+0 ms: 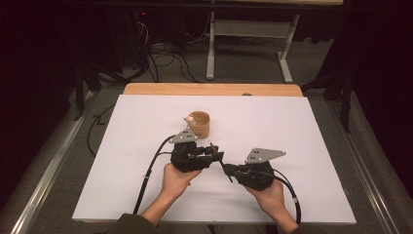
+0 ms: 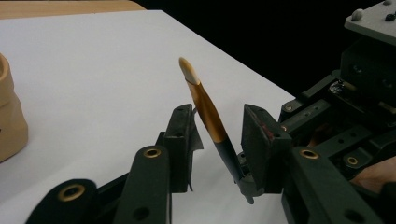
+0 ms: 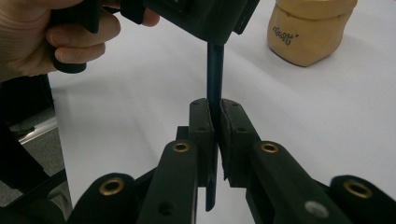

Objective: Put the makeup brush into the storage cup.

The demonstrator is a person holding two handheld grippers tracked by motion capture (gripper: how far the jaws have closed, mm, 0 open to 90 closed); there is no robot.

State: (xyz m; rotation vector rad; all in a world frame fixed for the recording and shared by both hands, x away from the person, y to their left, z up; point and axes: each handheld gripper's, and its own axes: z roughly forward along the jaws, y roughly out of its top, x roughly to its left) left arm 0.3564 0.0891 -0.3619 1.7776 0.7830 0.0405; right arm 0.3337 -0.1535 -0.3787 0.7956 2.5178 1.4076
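High view: both grippers meet at table centre, around 6 o'clock from the tan cup. Left gripper points toward 3 o'clock, right gripper toward 9 o'clock, tips almost touching, each held by a hand. A slim brush spans between them. Right gripper view: right gripper has its jaws pressed together on the brush's black handle, which runs straight up to 12 o'clock. Left gripper view: left gripper jaws stand apart, brush tilted between them, gold section and pale tip leaning toward 11 o'clock; it lies against the left pad, right pad clear. Cup sits at 9 o'clock there, on the white sheet.
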